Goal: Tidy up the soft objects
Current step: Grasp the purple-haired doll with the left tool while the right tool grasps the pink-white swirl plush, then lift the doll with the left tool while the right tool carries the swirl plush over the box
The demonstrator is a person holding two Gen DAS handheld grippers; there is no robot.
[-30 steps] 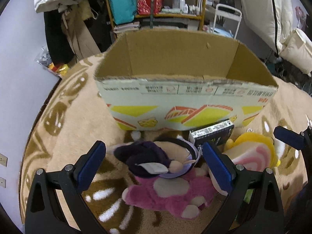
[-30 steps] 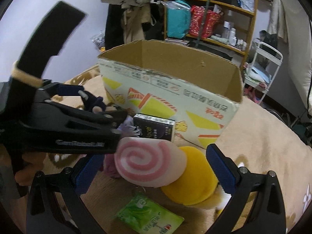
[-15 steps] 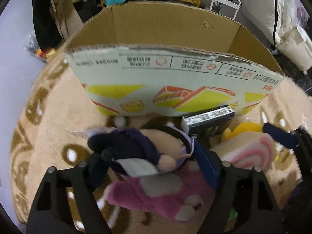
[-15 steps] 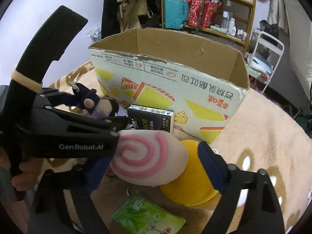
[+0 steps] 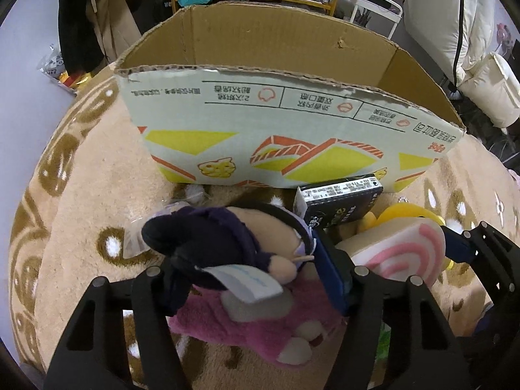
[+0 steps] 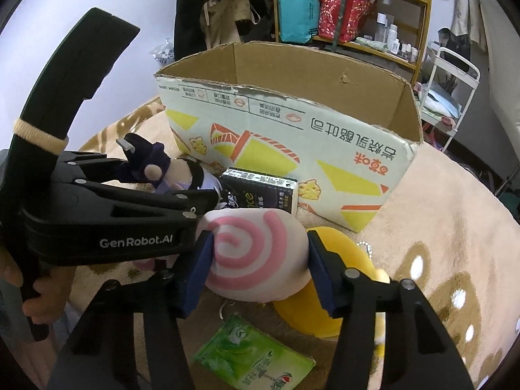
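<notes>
My left gripper is shut on a dark purple plush doll with a peach face, held a little above a pink plush on the carpet. The doll also shows in the right wrist view. My right gripper is shut on a white plush with a pink swirl, seen too in the left wrist view. A yellow plush lies under it. An open cardboard box stands just beyond both grippers.
A black carton leans against the box front. A green packet lies on the beige carpet near my right gripper. Shelves, hanging clothes and a white cart stand behind the box.
Both grippers went from open to shut. The left closed on the purple doll and lifted it. The right closed on the pink-swirl plush. Both moved closer to the box.
</notes>
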